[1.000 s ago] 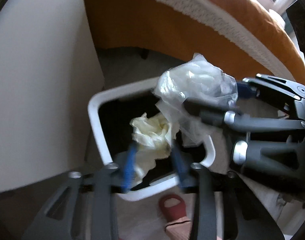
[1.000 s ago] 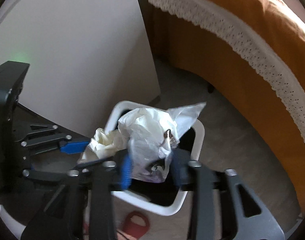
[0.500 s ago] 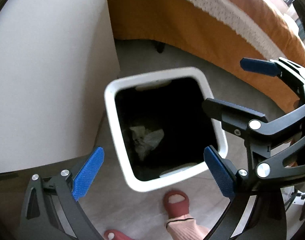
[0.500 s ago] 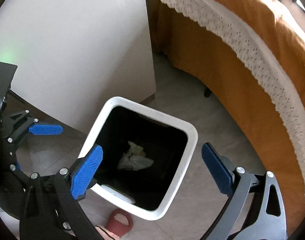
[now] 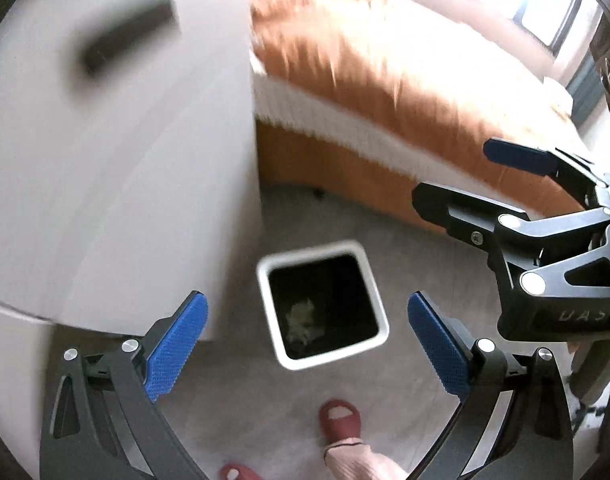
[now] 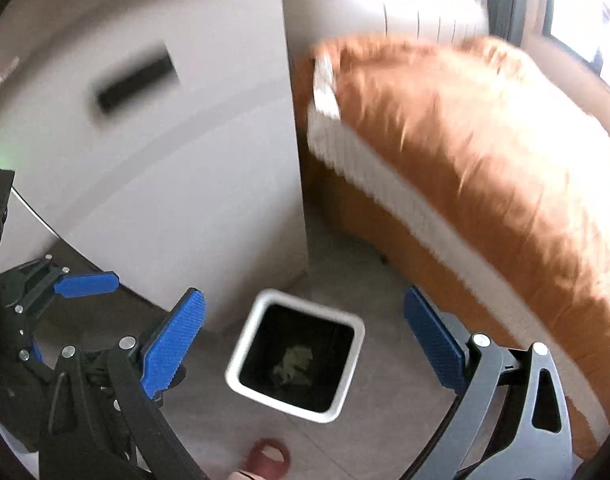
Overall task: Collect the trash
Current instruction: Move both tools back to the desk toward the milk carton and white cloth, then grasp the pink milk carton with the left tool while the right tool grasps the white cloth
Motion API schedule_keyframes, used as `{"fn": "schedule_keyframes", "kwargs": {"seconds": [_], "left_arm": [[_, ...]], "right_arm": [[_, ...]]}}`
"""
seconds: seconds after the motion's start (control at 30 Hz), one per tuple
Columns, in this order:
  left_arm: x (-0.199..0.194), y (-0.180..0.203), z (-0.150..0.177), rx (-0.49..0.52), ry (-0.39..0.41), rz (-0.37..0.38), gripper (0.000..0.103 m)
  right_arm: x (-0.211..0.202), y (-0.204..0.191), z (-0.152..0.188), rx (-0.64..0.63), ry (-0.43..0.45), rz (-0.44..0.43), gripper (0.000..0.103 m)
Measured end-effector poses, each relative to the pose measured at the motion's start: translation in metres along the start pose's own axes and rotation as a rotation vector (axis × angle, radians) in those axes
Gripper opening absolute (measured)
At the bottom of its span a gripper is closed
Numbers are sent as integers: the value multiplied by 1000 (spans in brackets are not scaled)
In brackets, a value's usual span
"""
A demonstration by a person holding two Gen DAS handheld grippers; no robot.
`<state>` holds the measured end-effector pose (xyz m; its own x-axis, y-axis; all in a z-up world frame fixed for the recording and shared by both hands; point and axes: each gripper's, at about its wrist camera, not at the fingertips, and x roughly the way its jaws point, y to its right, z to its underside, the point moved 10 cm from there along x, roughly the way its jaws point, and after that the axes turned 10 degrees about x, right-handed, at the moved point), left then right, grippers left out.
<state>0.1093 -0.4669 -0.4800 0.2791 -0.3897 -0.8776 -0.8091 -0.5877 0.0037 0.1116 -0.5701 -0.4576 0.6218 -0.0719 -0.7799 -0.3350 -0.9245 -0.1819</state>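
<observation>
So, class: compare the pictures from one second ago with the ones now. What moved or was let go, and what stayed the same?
Both grippers let go: the left gripper dropped its crumpled paper and the right gripper its plastic bag into the white bin, where crumpled trash now lies. Both jaws opened wide, and both grippers rose away, so the bin looks smaller. The bin, the orange bed and the white cabinet stayed put.

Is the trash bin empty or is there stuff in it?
Not empty. Crumpled pale trash lies at the bottom of the bin, seen in both views. Most of the dark inside looks bare.
</observation>
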Motion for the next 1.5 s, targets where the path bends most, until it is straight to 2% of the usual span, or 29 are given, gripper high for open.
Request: {"fn": "schedule_keyframes", "kwargs": {"seconds": [0.1, 0.2, 0.33, 0.5, 0.63, 0.7, 0.77, 0.93, 1.0, 1.17, 1.4, 1.5], "left_arm": [[-77, -12, -22, -4, 90, -26, 98], [-139, -28, -29, -11, 165, -67, 98], [-223, -70, -22, -56, 235, -176, 98], [-297, -138, 3, -142, 301, -333, 98], [-340, -189, 26, -220, 327, -426, 98], [-352, -214, 42, -245, 334, -474, 98], [-354, -243, 66, -294, 297, -511, 98], [-346, -287, 102, -493, 284, -500, 98], [-343, -299, 109, -536, 288, -510, 98], [-327, -321, 113, -626, 281, -477, 98], [-291, -338, 108, -708, 244, -382, 98], [-282, -342, 109, -722, 228, -381, 97]], "right_arm": [[-52, -33, -31, -14, 80, -29, 99], [-102, -76, -59, -41, 159, -77, 99], [-153, -139, -87, -99, 241, -158, 99], [-191, -214, -110, -169, 314, -257, 99], [-198, -275, -114, -232, 331, -321, 99], [-191, -297, -113, -252, 315, -330, 99], [-175, -322, -110, -274, 280, -319, 99], [-134, -363, -92, -334, 214, -322, 99], [-117, -371, -87, -351, 187, -318, 99], [-80, -386, -82, -377, 125, -331, 99], [-49, -401, -79, -423, 66, -352, 99], [-39, -407, -72, -460, 40, -359, 98]]}}
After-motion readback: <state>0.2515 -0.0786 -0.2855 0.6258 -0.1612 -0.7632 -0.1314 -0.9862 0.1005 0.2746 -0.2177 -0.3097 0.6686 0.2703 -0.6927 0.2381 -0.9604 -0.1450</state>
